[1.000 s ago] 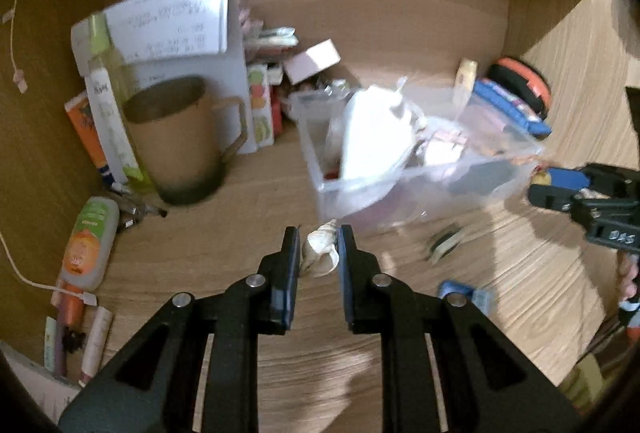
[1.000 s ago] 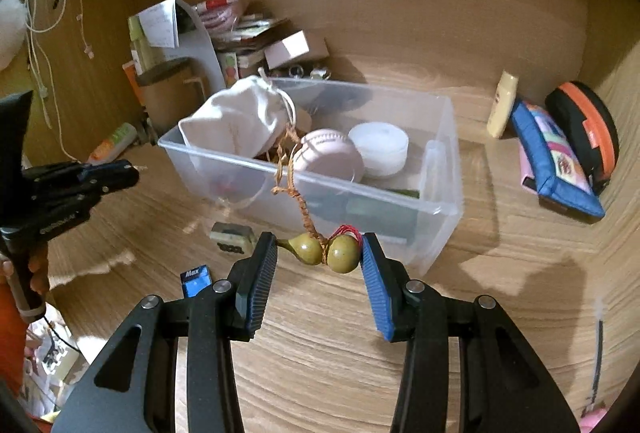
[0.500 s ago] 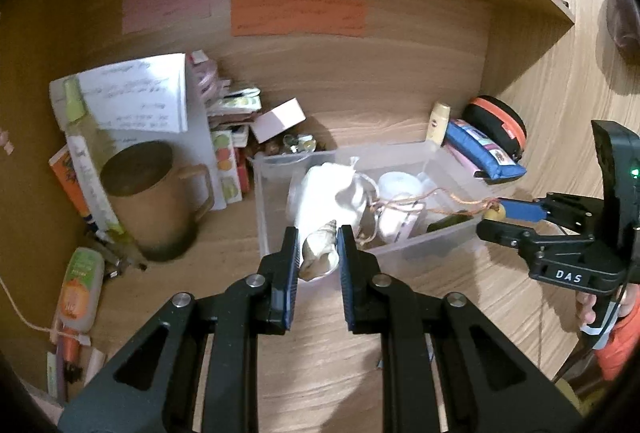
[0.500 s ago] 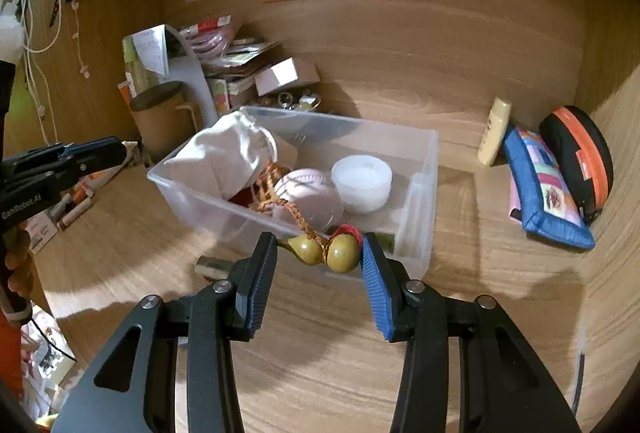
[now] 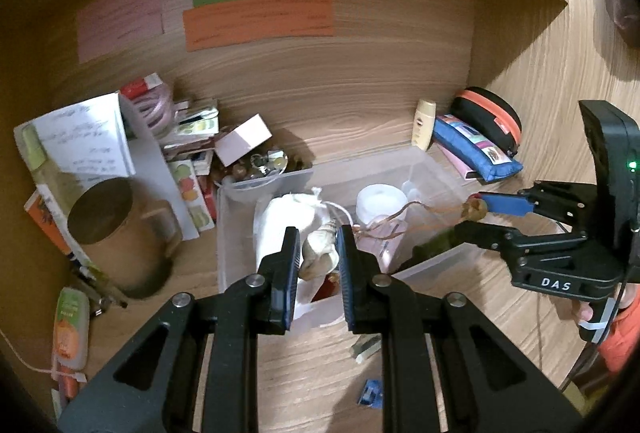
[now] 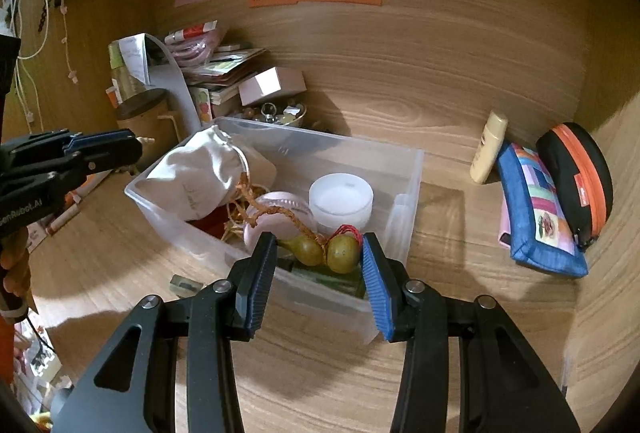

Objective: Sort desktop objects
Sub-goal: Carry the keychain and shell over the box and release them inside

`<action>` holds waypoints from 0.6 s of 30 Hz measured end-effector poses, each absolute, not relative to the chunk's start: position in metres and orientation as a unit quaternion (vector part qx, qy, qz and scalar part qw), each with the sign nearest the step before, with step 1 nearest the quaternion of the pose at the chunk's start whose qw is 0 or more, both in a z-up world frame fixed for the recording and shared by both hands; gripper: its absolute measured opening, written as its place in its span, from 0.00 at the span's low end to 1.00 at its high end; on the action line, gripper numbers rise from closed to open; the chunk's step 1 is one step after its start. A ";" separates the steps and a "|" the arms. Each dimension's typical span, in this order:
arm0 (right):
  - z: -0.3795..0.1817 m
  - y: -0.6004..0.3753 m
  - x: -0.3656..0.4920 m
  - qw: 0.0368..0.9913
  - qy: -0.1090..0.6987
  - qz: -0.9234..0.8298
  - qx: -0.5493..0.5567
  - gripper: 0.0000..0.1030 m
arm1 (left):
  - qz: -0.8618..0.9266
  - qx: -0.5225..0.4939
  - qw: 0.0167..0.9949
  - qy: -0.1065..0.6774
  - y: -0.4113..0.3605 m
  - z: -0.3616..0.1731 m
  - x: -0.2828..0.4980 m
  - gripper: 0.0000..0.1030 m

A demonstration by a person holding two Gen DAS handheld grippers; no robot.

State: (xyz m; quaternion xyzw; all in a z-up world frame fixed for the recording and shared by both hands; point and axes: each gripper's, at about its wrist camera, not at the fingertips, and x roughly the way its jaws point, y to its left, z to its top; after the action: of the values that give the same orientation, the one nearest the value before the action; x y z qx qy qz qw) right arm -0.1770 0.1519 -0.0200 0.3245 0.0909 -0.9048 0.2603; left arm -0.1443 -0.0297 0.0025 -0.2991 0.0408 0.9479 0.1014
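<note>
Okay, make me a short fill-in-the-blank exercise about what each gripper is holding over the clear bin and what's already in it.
1. The left gripper is shut on a pale ____.
2. The right gripper holds a pair of small green gourds tied to a braided ____.
3. Both grippers hover above the clear plastic ____.
4. Inside the bin, the white drawstring pouch lies at its ____ end in the right wrist view.

Missing words: seashell; cord; bin; left

The left gripper [image 5: 318, 253] is being held level, jaws clamped on a small load, while the right gripper [image 6: 319, 253] (blue-padded) is being kept clamped likewise.
</note>
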 end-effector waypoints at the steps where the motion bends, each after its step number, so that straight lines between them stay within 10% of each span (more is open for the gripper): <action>1: -0.020 0.151 -0.179 0.262 0.093 -0.904 0.325 0.38 | 0.948 -0.300 0.102 0.041 -0.029 0.002 -0.146 0.17; 18: -0.034 0.141 -0.222 0.280 0.116 -0.890 0.341 0.38 | 0.930 -0.345 0.126 0.031 -0.009 -0.020 -0.194 0.17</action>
State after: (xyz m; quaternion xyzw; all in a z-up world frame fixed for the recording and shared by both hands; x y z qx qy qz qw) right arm -0.2223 0.1408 -0.0341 0.3414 0.1162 -0.8896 0.2804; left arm -0.1936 -0.0092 -0.0205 -0.3452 0.0306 0.9296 0.1255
